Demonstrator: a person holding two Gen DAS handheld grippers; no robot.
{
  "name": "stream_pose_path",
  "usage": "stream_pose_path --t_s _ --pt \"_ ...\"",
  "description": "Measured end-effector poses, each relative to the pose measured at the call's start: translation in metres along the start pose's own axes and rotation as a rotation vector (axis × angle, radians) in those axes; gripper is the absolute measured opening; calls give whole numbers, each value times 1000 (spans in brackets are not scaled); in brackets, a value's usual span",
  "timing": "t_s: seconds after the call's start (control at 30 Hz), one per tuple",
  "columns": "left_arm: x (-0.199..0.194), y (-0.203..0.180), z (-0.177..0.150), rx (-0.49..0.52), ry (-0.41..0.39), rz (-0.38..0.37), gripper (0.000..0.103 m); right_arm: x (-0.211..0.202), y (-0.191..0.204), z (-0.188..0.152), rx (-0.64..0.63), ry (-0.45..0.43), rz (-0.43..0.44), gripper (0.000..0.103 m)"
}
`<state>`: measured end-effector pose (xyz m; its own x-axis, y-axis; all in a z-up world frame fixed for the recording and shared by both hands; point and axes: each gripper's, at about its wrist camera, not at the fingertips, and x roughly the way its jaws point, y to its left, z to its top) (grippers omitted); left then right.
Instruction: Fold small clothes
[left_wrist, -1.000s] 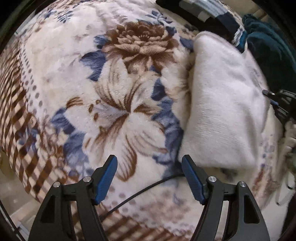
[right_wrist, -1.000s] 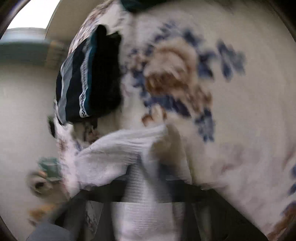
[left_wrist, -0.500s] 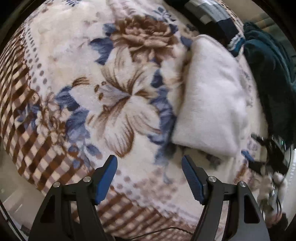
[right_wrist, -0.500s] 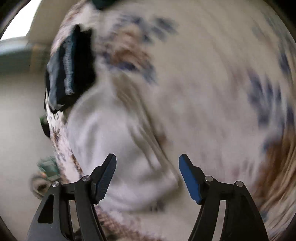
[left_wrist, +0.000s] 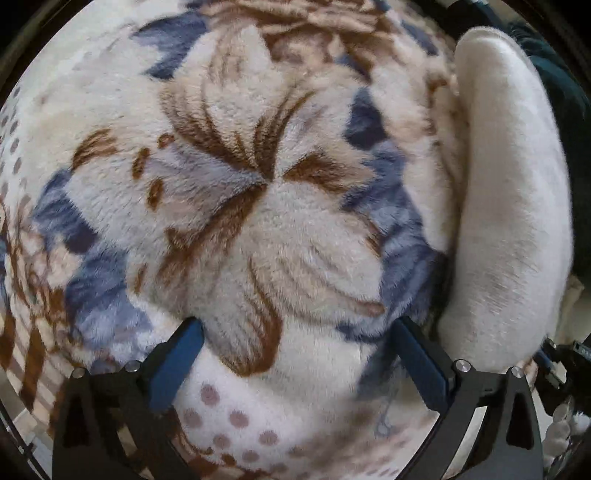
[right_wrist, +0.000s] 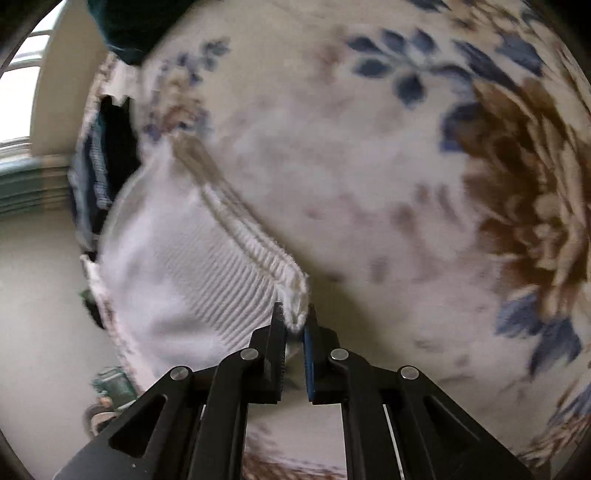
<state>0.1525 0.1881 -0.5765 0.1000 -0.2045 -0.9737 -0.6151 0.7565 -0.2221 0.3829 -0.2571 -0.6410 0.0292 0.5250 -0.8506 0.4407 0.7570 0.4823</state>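
While the right tongs (right_wrist: 294, 330) have just been closing and now pinch the ribbed cuff corner of the white knit garment (right_wrist: 184, 288), the left tongs (left_wrist: 295, 354) have just been opening: now spread wide, empty, tips pressed into the floral blanket (left_wrist: 258, 221). Garment lies flat near the blanket's edge, just beside a dark striped folded piece (right_wrist: 96, 177). Left view shows it as a white slab (left_wrist: 509, 221), well right of the left tongs. Judging progress: white piece looks folded at least once, cuff grip suggests another fold or a tidy-up pending. Dark teal cloth (right_wrist: 125, 26) further back looks unfolded, so more work left.
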Motion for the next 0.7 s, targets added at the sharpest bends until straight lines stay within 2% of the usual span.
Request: stream_pose_path --t_s 0.03,0.07,0.1,0.17,0.23,0.3,0.37,0.43,0.53,0.67,0.7 --pt "4 -3 3 -1 15 21 103 7 -1 2 -2 42 11 12" --pt "6 -5 4 -2 24 35 103 10 1 5 -13 68 5 21" --pt "8 -7 5 -3 33 52 103 7 7 7 -39 57 -14 27" --pt "10 -12 9 -7 51 67 103 -5 20 9 -110 9 -15 60" --pt "8 -18 21 -29 68 66 103 -15 33 11 -165 -14 13 74" --pt "-6 -22 29 -49 43 36 103 -16 47 14 -231 -2 76 77" --pt "-31 -35 40 -35 -29 -43 103 -9 59 22 -328 -5 99 95" --pt "-46 -54 56 15 -90 -150 103 1 65 31 -383 -12 115 98" --pt "-42 -77 85 62 -121 -271 103 35 72 65 -386 72 204 98" --pt "-5 -107 123 87 -88 -393 103 80 87 92 -374 182 292 103" --pt "3 -112 128 88 -76 -393 103 84 91 97 -383 205 314 103"
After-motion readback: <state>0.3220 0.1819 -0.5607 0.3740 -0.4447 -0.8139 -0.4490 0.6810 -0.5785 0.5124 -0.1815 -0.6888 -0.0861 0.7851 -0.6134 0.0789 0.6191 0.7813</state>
